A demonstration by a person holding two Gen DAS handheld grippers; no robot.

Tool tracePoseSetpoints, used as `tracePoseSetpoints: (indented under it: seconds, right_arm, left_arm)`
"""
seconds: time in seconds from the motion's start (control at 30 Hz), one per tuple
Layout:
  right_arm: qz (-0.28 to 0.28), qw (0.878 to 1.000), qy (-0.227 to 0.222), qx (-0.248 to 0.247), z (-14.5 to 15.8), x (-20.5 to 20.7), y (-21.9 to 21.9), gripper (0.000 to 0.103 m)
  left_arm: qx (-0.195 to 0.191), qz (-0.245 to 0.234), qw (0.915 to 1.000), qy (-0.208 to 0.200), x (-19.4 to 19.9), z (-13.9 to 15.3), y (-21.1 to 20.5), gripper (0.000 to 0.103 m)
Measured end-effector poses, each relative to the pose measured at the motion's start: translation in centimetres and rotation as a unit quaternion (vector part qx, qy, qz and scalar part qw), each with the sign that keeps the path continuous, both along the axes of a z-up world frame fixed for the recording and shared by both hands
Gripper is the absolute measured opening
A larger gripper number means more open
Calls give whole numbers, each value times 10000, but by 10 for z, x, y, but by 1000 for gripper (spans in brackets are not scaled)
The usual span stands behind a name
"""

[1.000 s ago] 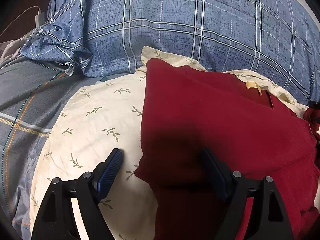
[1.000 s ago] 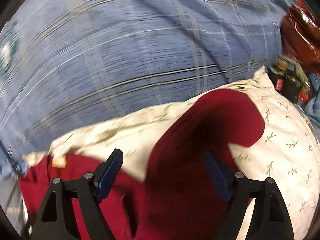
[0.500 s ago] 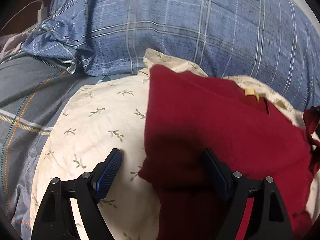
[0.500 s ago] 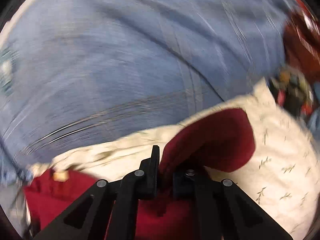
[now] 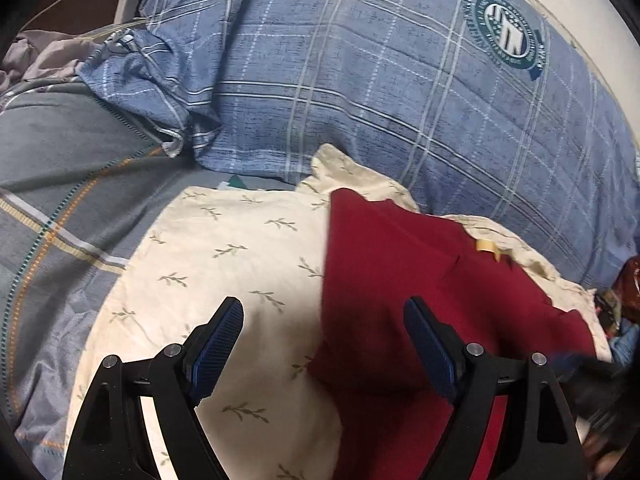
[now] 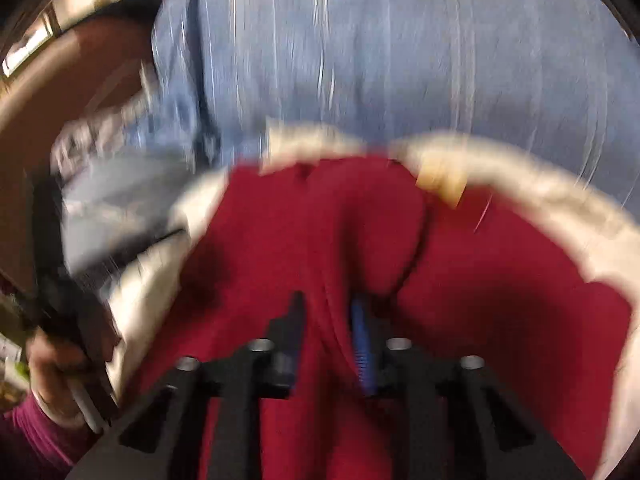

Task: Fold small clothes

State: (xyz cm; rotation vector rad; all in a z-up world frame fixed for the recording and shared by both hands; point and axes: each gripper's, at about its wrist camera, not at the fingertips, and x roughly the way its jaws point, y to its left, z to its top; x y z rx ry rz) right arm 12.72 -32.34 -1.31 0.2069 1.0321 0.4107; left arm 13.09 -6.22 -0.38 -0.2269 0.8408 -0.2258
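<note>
A dark red garment (image 5: 400,280) lies on a cream pillow with a leaf print (image 5: 224,264). It has a small tan label (image 5: 485,245) near its far edge. My left gripper (image 5: 324,332) is open and empty, its jaws straddling the garment's left edge just above it. In the blurred right wrist view my right gripper (image 6: 328,320) is shut on a fold of the red garment (image 6: 332,248), which bunches up between the jaws. The tan label also shows in that view (image 6: 442,184).
A blue plaid quilt with a round green emblem (image 5: 400,80) rises behind the pillow. A grey striped bedsheet (image 5: 60,208) lies left. A white charger and cable (image 5: 127,6) sit at the far left. A hand holding the left gripper (image 6: 52,364) shows in the right wrist view.
My right gripper closed on a fold of the red garment and swung left over it with the fold. My left gripper stayed open and shifted slightly left.
</note>
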Motion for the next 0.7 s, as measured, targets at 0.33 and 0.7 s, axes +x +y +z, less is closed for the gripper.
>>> tracePoseSetpoints:
  seconds: [0.33,0.7]
  right_arm:
    - [-774,9955,-513,168,34,-59,-68,68]
    - [-2222,9731,-580,190,28,-89,-170,72]
  left_arm:
    - [-333,-740,9967,-94,-6,8,-16,83]
    - [250,-1137,9928,297,34,-2,-90,56]
